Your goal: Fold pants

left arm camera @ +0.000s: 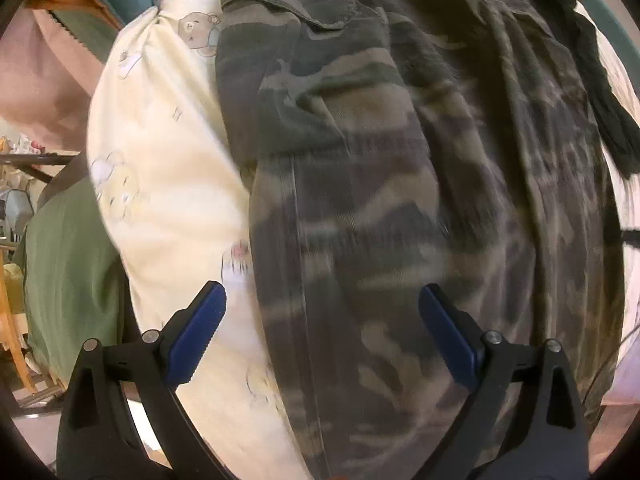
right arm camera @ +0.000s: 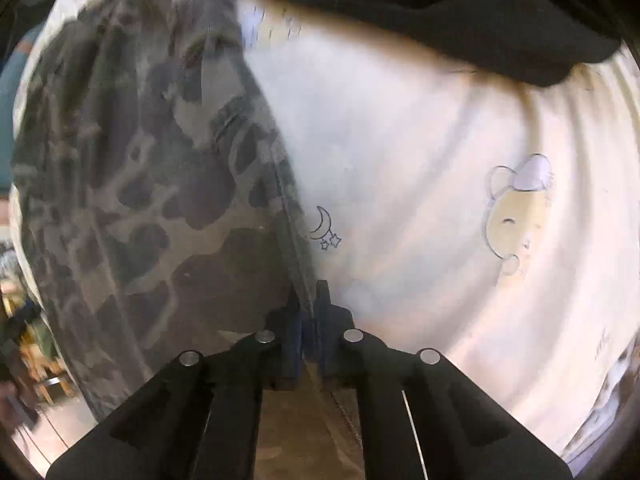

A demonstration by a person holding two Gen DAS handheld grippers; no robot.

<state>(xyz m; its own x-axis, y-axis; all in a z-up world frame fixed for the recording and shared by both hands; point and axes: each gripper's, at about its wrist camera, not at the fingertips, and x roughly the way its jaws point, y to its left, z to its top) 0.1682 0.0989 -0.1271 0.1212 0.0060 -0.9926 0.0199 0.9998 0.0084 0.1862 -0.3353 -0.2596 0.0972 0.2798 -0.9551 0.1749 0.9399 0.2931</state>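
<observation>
- The camouflage pants [left arm camera: 380, 208] lie spread over a cream bedsheet [left arm camera: 168, 184] printed with pale cartoon bears, filling most of the left wrist view from top to bottom
- A flapped pocket [left arm camera: 288, 4] shows near the top of that view, and a stitched side seam runs down along the pants' left edge, just beside the bare sheet
- The left gripper [left arm camera: 322, 304] points down over the pants with its jaws spread wide; the blue pads [left arm camera: 196, 332] hold nothing, the left one over the sheet and the right one over the camouflage cloth (whether either touches the fabric cannot be told)
- A dark green-black garment [left arm camera: 600, 92] lies along the right edge of the pants in the left wrist view
- A green cloth [left arm camera: 72, 264] hangs at the left side beyond the sheet, with room clutter blurred behind it
- In the right wrist view the pants cover the left half, and their seamed edge [right arm camera: 292, 240] runs down into the right gripper [right arm camera: 310, 312]
- The right gripper's jaws are closed together, pinching that edge of the pants between the pads
- Beside the pinched edge the sheet shows a small moon-and-stars print [right arm camera: 324, 228] and, farther right, a bear face [right arm camera: 520, 216]
- A black cloth [right arm camera: 420, 8] lies across the top of the right wrist view, on the sheet and apart from the gripper
</observation>
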